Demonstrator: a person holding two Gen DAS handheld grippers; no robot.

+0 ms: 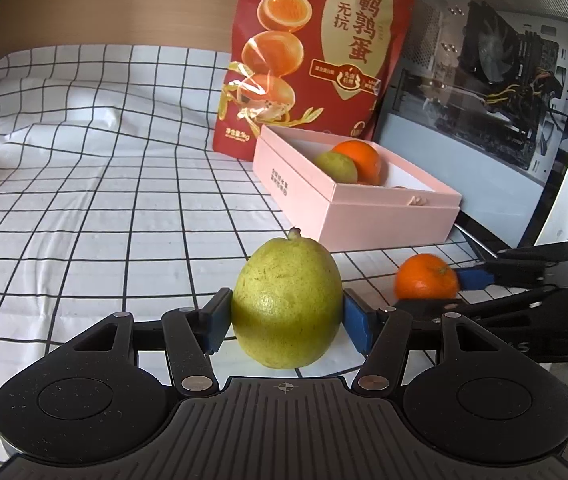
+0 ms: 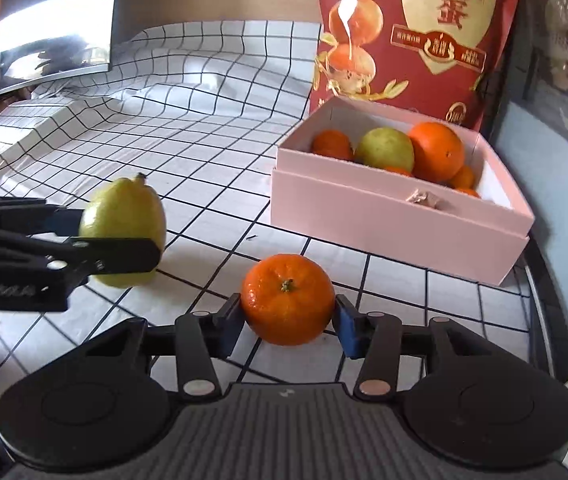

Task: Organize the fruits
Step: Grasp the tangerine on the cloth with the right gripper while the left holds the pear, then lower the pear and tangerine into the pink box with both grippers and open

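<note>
Centrally, left gripper (image 1: 287, 322) pinching green lemon (image 1: 286, 304), right gripper (image 2: 288, 320) clamped on mandarin (image 2: 287, 299), pink box (image 2: 383, 220) of fruit upper right, checked table (image 1: 84, 200).

Green pear (image 1: 287, 300) and mandarin (image 2: 287, 299) upright before fruit-filled pink box (image 2: 383, 216).

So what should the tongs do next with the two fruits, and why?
Probably lift both and carry them to the pink box. The left tongs are shut on the green pear and the right tongs on the tangerine, both fruits still low over the checked cloth, and the box, already holding fruit, shows free space at one end.
</note>
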